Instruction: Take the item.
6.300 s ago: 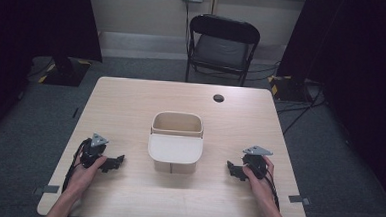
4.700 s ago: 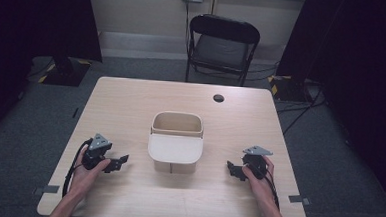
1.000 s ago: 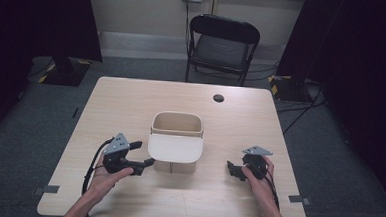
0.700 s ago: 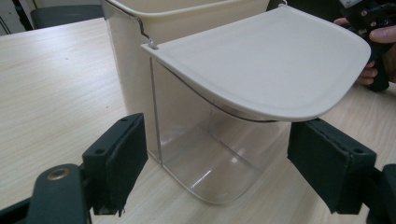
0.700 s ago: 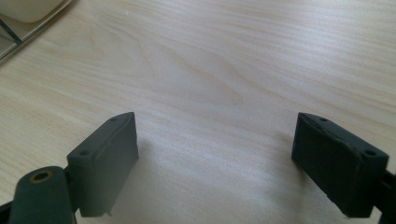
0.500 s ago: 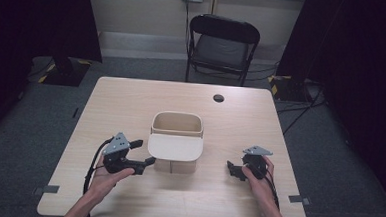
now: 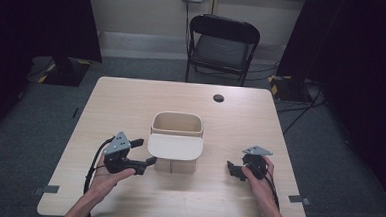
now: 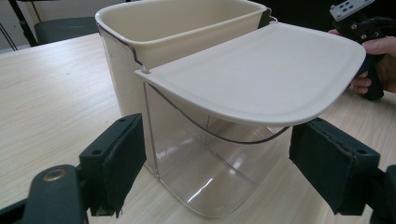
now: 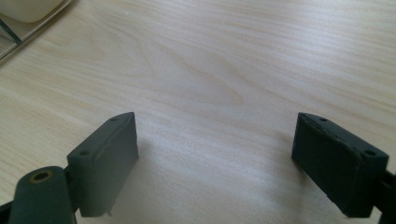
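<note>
- Bin (image 7: 176, 132) stands near the middle of the table, a cream plastic tub with rounded corners seated in a clear lower shell.
- Table (image 7: 131, 100) is a pale wood-grain laminate rectangle with rounded corners, and a small dark round disc (image 7: 218, 98) lies near its far edge.
- Folding chair (image 7: 223, 45), black metal with a dark padded seat, sits beyond the table's far side.
- Lid (image 8: 261, 79) of the bin, a smooth cream slab with a rounded lip, juts out flat toward the person from a thin wire hinge (image 8: 219, 135).
- Left gripper (image 7: 142, 154) sits just beside the bin's left front corner; in the left gripper view its black padded jaws are spread wide either side of the clear shell, apparently not touching it.
- Right gripper (image 7: 232, 171) rests to the right of the bin, well apart from it, jaws spread over bare wood.
- No readable writing or label shows on any of these.
</note>
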A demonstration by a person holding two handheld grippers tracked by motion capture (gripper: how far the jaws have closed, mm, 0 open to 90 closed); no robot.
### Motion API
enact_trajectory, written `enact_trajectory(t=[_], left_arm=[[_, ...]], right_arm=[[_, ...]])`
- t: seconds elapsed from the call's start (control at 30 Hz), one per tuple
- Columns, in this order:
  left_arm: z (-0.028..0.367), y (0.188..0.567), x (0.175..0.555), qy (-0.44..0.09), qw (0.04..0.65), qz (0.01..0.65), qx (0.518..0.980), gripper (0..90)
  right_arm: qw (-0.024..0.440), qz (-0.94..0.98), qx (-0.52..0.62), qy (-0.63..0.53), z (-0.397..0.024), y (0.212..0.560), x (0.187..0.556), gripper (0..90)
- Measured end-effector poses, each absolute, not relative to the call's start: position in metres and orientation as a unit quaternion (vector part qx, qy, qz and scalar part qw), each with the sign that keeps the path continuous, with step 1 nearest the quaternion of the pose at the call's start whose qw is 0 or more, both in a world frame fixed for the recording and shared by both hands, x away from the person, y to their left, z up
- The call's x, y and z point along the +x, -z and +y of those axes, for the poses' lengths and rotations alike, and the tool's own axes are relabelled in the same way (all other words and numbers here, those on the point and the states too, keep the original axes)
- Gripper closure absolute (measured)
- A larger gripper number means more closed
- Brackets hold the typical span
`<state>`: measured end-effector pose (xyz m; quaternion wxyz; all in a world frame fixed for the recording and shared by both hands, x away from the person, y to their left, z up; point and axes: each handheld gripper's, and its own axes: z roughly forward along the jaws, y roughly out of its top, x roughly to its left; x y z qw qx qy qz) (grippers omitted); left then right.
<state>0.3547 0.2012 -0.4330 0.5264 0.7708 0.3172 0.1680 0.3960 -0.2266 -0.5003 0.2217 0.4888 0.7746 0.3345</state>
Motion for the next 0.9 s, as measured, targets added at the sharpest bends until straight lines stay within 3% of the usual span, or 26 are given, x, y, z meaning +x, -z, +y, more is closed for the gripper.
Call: enact_trajectory(t=[0.9], left_arm=[[0.204,0.421,0.356,-0.168,0.536,0.293,0.774,18.3]], right_arm=[[0.222,0.775,0.489,-0.335,-0.227,0.500,0.396,13.9]])
